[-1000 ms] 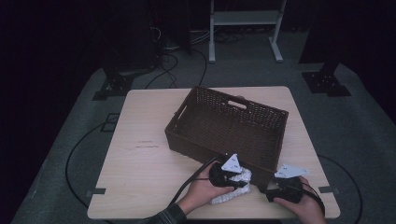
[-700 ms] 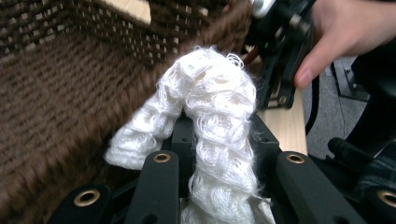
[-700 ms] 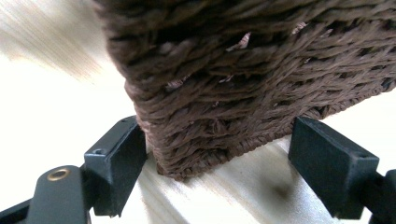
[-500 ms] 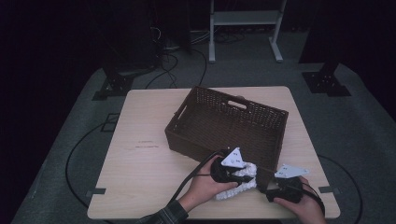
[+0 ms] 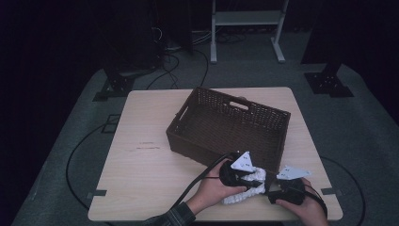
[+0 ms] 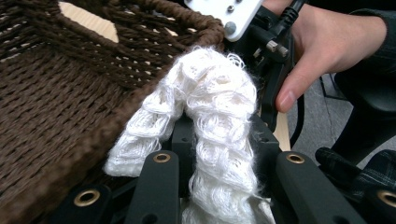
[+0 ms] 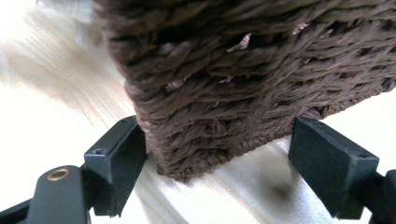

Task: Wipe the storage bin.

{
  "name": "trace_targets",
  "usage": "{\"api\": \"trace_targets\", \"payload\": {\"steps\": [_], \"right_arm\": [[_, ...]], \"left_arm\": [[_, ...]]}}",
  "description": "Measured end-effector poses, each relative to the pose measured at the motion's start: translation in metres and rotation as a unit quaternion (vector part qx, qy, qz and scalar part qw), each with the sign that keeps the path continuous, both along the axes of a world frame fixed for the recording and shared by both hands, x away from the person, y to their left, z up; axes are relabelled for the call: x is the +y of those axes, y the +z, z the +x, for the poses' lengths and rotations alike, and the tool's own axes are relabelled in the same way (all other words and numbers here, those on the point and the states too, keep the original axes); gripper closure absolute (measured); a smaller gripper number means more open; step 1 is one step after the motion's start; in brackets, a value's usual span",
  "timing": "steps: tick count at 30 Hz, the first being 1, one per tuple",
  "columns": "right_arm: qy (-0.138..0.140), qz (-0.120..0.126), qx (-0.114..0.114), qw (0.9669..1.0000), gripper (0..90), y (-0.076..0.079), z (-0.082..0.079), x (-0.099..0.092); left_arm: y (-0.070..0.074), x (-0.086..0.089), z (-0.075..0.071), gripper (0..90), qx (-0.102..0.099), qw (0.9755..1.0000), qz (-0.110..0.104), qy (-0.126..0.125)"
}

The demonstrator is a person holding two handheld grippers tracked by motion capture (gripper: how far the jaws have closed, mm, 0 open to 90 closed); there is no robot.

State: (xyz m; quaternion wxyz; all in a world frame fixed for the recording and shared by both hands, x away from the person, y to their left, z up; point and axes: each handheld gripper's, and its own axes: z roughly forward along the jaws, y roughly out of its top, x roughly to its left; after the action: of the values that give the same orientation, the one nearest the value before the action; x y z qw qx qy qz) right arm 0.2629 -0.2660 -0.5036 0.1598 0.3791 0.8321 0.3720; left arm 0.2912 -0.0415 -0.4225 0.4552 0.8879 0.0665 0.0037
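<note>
Beyond the table [image 5: 141,141] we saw a white rack [image 5: 247,19], black stands [image 5: 120,87] left and right [image 5: 327,82] of it, and cables [image 5: 176,63] on the floor [image 5: 367,127].

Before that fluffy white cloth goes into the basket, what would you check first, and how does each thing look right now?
1. Left tongs hold the white cloth firmly: ok, shut on it.
2. Cloth lifted as high as the basket rim: ok, it sits beside the rim in the left gripper view.
3. Cloth clear of the rim: cannot tell, a loose end hangs against the weave.
4. Room inside the basket: ok, the part in sight looks bare.
5. Right tongs steadying the basket: not ok, the jaws stand open around its corner, one pad close to the weave, the other apart.
</note>
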Motion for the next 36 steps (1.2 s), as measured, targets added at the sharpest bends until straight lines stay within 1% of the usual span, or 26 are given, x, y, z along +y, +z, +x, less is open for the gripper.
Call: {"api": "trace_targets", "payload": {"steps": [4,11,19,23,28,31,32,34,36], "right_arm": [[0.000,0.000,0.000,1.0000,18.9,0.000,0.000,0.000],[0.001,-0.001,0.000,1.0000,18.8,0.000,0.000,0.000],[0.001,-0.001,-0.001,1.0000,18.8,0.000,0.000,0.000],[0.000,-0.001,0.000,1.0000,18.9,0.000,0.000,0.000],[0.000,0.000,0.000,1.0000,18.9,0.000,0.000,0.000],[0.000,0.000,0.000,1.0000,18.9,0.000,0.000,0.000],[0.000,0.000,0.000,1.0000,19.0,0.000,0.000,0.000],[-0.001,0.001,0.000,1.0000,19.0,0.000,0.000,0.000],[-0.001,0.000,0.000,1.0000,19.0,0.000,0.000,0.000]], "left_arm": [[-0.003,-0.008,-0.002,69.7,0.001,1.0000,0.003,-0.006],[-0.007,-0.011,-0.001,69.7,0.008,0.9999,0.008,-0.010],[-0.019,-0.017,-0.001,69.8,0.011,0.9993,0.031,-0.017],[-0.028,-0.020,-0.001,69.8,0.016,0.9987,0.046,-0.019],[-0.039,-0.020,0.000,69.8,0.022,0.9975,0.064,-0.020],[-0.045,-0.018,0.002,69.8,0.026,0.9969,0.072,-0.019],[-0.047,-0.017,0.002,69.9,0.031,0.9968,0.072,-0.016],[-0.048,-0.014,0.002,70.0,0.034,0.9969,0.070,-0.015],[-0.045,-0.012,0.001,69.9,0.029,0.9969,0.071,-0.014]]}}
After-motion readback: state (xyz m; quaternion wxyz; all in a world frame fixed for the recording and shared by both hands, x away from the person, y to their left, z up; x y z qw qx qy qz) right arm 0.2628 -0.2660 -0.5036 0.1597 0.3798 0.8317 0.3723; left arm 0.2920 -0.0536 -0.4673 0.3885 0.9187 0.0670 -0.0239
